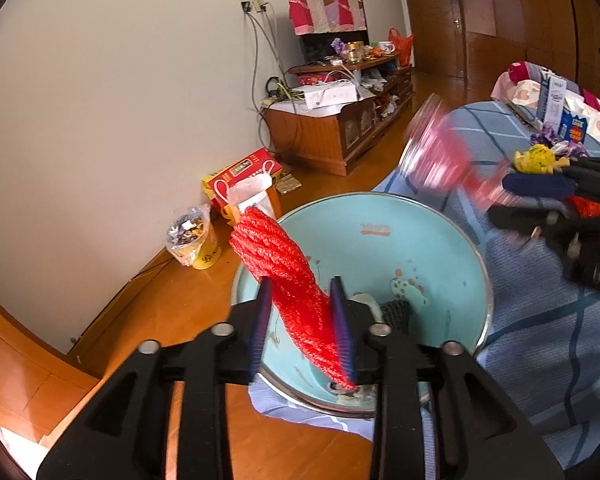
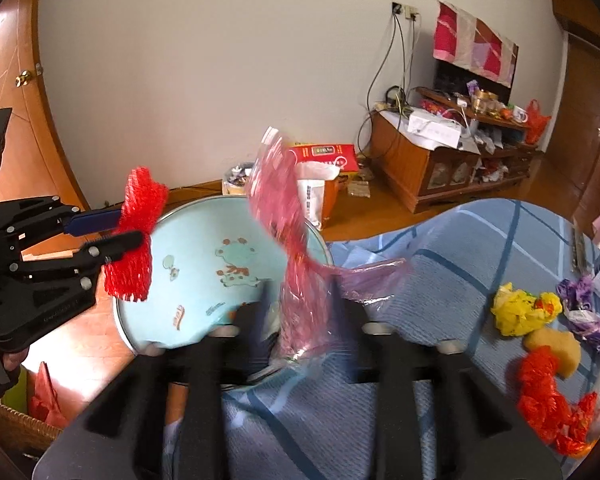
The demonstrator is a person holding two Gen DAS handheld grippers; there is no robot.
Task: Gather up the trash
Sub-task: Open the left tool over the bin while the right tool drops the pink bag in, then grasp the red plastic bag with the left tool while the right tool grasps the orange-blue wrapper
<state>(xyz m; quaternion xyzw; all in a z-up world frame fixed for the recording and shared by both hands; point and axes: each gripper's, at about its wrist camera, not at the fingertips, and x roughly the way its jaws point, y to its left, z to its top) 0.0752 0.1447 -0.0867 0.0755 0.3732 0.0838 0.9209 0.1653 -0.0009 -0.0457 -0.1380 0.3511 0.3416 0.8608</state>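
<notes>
You are holding both grippers over the turquoise basin [image 1: 380, 248] so trash drops in: left gripper [image 1: 300, 320], jaws parted, red foam net [image 1: 284, 276] leaning on 1 pad; right gripper [image 2: 300, 300] spread, blurred pink bag [image 2: 288, 216] slipping loose between.

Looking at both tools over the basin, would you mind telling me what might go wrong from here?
The pink plastic bag between the right tool fingers reaches past the light blue enamel basin rim, so it might land on the blue checked bedspread. The red foam fruit net in the left tool may snag on a pad and miss the basin.
</notes>
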